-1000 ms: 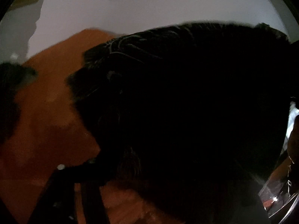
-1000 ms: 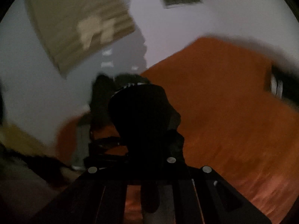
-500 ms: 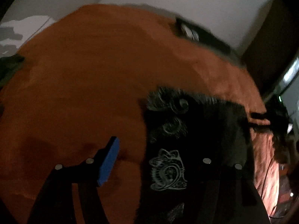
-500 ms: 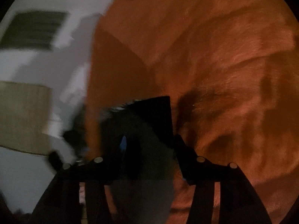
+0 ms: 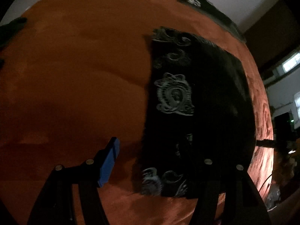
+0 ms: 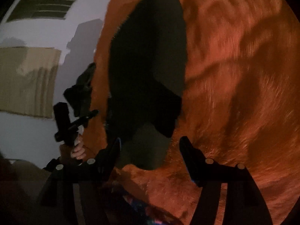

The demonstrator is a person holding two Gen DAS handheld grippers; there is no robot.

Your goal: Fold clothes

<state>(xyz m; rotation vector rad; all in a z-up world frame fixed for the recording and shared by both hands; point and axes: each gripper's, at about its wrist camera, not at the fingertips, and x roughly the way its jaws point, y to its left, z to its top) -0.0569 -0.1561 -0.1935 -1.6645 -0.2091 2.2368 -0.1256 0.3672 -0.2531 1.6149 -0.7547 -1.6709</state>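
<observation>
Over orange blanket (image 5: 75,75): left tool (image 5: 159,159) wide open, gripping nothing, black printed garment (image 5: 196,103) beneath; right tool (image 6: 150,146) opening, nothing pinched.

No readable text, only ornamental prints on the black garment (image 5: 196,97)

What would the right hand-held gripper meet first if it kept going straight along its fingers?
Probably the black garment lying on the orange blanket; the right hand-held gripper, jaws opening, points at its near edge, though depth is unclear.
</observation>
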